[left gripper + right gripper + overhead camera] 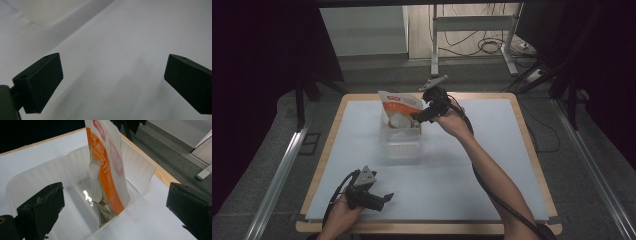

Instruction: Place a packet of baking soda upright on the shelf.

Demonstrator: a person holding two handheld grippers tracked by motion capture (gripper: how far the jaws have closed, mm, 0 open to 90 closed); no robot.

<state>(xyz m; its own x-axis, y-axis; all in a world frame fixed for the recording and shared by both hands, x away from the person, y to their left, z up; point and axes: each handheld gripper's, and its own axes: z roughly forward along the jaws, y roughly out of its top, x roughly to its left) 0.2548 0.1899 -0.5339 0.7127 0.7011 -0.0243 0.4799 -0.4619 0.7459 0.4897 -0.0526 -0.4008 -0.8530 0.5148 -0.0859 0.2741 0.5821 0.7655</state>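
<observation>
Pouch (110, 167) of orange and white plastic stands on end inside a clear plastic bin (140, 165), its printed face turned to the right of the right gripper view and its lower corner resting on the bin floor near the wall closest to the camera; the top of the pouch runs out of the upper edge of that frame. In the high view the same pouch (401, 106) leans in the far end of the bin (402, 145), a little above the middle of the picture, with a pale window showing on its front. Just to the right of it there hovers the right gripper (416, 119), held up in a hand (452, 120) whose forearm runs in from the lower right corner. Its jaws stand wide apart, one at each lower corner of the right gripper view, with the pouch seen between them but farther off and touched by neither. Left gripper (388, 196) lies low at the lower left of the high view, in a hand just above the white table top (492, 165), well apart from the bin. Its jaws are also spread wide, with bare white surface between them in the left gripper view
</observation>
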